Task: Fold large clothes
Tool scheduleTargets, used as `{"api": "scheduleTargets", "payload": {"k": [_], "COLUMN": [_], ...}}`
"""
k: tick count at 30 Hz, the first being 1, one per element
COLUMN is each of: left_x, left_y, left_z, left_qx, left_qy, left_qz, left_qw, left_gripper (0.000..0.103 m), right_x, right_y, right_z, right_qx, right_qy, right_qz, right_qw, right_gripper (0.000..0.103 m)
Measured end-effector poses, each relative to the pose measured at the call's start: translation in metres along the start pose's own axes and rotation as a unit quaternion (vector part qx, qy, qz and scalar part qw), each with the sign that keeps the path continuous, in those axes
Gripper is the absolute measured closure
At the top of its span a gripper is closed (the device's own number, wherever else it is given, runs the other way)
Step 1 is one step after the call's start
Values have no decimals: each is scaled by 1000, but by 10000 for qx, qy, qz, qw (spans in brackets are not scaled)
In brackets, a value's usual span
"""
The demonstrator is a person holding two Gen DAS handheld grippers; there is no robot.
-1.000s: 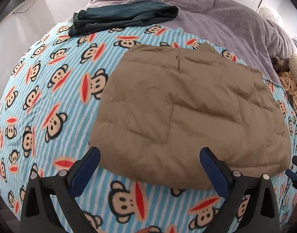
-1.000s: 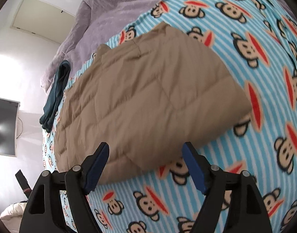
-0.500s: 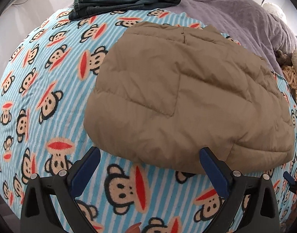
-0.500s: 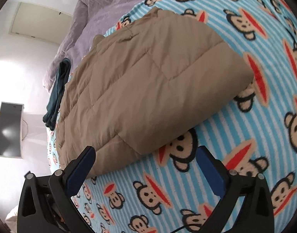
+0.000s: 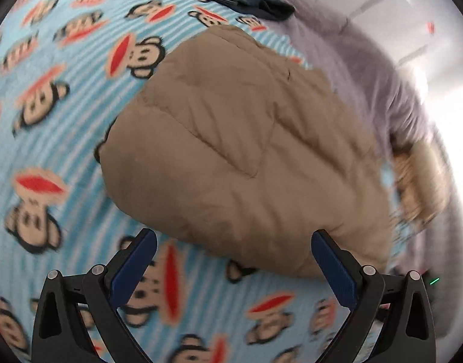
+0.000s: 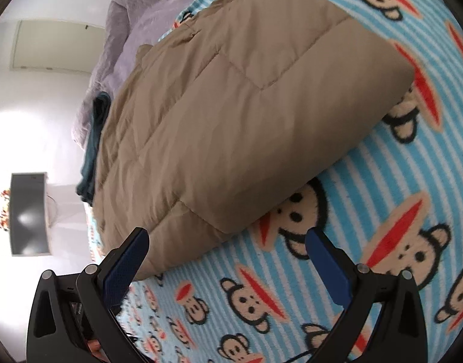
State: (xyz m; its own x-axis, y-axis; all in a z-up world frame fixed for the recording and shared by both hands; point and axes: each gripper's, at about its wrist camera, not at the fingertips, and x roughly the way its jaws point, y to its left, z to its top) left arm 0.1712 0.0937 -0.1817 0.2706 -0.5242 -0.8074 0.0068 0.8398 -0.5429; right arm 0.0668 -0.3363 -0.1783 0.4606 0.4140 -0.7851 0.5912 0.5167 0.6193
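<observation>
Here, on the blue-striped monkey-print blanket (image 5: 65, 139), my left gripper (image 5: 233, 255) gapes wide and empty above the near edge of the folded tan quilted puffer jacket (image 5: 240, 157), and my right gripper (image 6: 227, 249) spreads fully open, holding nothing, over its near corner.

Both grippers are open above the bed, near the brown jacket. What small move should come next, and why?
Probably lower both grippers onto the near edge of the jacket and close. The left gripper and the right gripper stand open and empty just short of that edge.

Matt quilted jacket (image 6: 231, 115) on seemingly fleecy blanket (image 6: 367, 196).
</observation>
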Motion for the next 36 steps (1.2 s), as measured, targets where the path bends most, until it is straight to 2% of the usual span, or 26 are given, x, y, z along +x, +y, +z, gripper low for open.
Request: {"api": "scheduleTargets", "payload": {"k": [1,4,13,17,21,23,25,26,27,28,29,31,34,36], "left_x": [0,8,49,66,75,75,71,70,66,62,60,54,40,30], "left_y": [6,17,25,23,19,14,7,5,0,-7,-12,-23,-35,-41], "left_z": [0,3,14,22,31,32,32,32,31,31,31,30,28,25], "left_qx": [-189,-599,-1015,-1188,-1303,-1286,-1088,-1009,-841,-621,-492,-190,85,174], "left_qy": [-49,-8,-64,-153,-230,-301,-344,-354,-384,-429,-456,-515,-583,-599], "left_qz": [-173,-380,-670,-658,-425,-201,-131,-132,-61,55,119,240,293,361], "left_qw": [9997,9975,9926,9906,9903,9910,9934,9942,9957,9971,9977,9982,9978,9974], "left_gripper": [1,1,1,1,1,13,42,48,55,60,62,70,77,78], "right_x": [0,3,38,66,83,86,88,88,87,87,87,87,79,72], "right_y": [-1,-7,-15,-15,-11,-9,-8,-9,-11,-12,-14,-18,-12,-4], "right_z": [1,4,16,23,34,39,41,42,41,42,42,43,43,41], "right_qx": [67,241,584,836,965,991,1066,1116,1150,1190,1247,1327,1142,922], "right_qy": [-40,-74,76,120,40,20,54,75,102,116,148,180,83,37], "right_qz": [132,441,880,1166,1312,1301,1299,1311,1291,1244,1174,1209,1201,1158], "right_qw": [9999,9987,9944,9896,9866,9865,9858,9850,9849,9850,9851,9836,9861,9890], "right_gripper": [0,0,0,0,0,0,1,2,7,20,26,51,70,75]}}
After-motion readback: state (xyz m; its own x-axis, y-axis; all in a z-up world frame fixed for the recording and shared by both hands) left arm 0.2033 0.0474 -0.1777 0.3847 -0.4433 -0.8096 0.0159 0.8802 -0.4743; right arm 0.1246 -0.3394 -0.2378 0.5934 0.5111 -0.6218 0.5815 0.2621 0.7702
